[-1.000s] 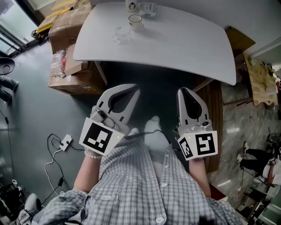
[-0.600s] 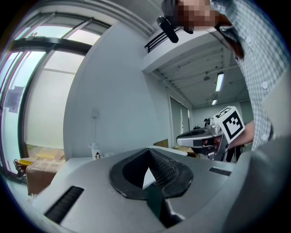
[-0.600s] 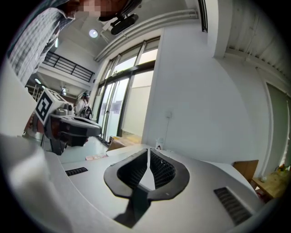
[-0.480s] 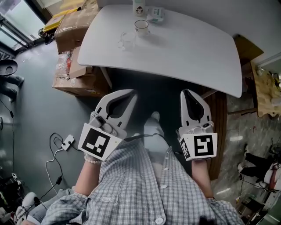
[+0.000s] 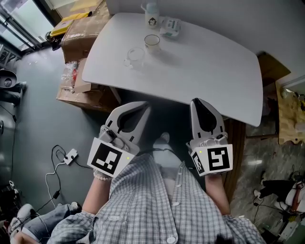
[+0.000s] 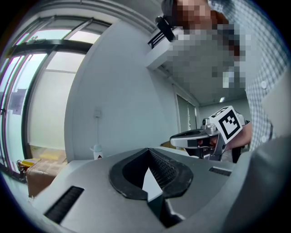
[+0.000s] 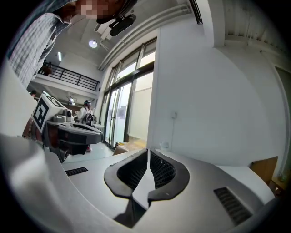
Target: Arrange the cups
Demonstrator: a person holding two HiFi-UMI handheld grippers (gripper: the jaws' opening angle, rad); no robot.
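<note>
1. Jaws of the left gripper [image 5: 143, 106] are pressed together with nothing between them; its own view shows the ribbed pads meeting at the tip. It hangs below the near edge of the table [image 5: 214, 66], in front of the person's checked shirt [image 5: 152, 200].
2. On the table's far left part stands a clear cup [image 5: 135, 55], upright and well apart from both grippers.
3. Just beside it, to the right and farther back, stands a white cup [image 5: 152, 41], upright; the two do not touch.
4. Behind the cups, at the far edge, are a bottle [image 5: 151, 13] and, to its right, a small packet [image 5: 170, 26].
5. The right gripper [image 5: 197, 102] is also fully closed and empty, its pads touching in its own view. It is level with the left gripper, and its tip is just below the table's near edge.
</note>
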